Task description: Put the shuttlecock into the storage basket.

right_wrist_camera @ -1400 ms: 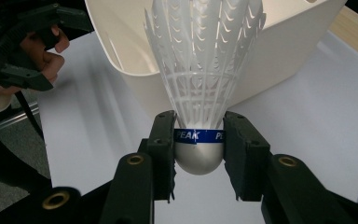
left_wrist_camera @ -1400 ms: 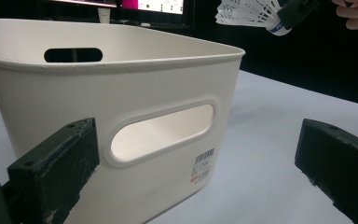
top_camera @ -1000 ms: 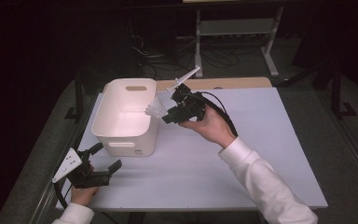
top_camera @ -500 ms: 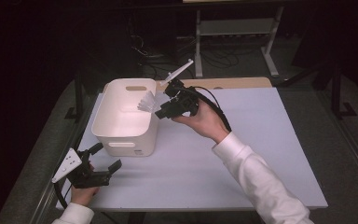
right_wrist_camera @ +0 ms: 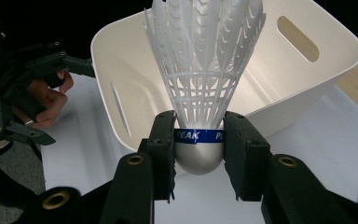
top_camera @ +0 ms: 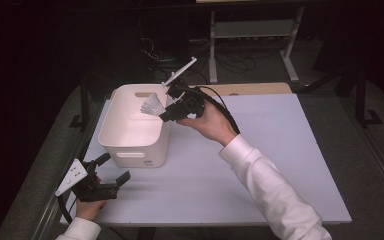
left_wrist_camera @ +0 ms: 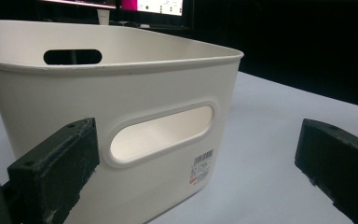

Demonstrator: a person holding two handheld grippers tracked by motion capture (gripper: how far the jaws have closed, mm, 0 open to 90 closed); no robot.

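Firmly between the right tongs (right_wrist_camera: 199, 154): shuttlecock (right_wrist_camera: 203, 70), above the bin (right_wrist_camera: 307, 88).

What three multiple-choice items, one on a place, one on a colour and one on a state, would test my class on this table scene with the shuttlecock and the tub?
1. Where is the shuttlecock?
A. Lying on the table
B. Between the jaws of the right gripper, by the rim of the tub
C. On the floor

2. What colour is the band around the shuttlecock's cork?
A. Blue
B. Red
C. Green

3. How do the jaws of the left gripper stand?
A. Shut on the tub's handle
B. Shut on a shuttlecock
C. Open, with nothing between them

Answers:
1 B: the right gripper view shows both pads pressing on the cork, with the tub just beyond.
2 A: the band reads blue with white letters.
3 C: the left gripper view shows the jaws wide apart, short of the tub.
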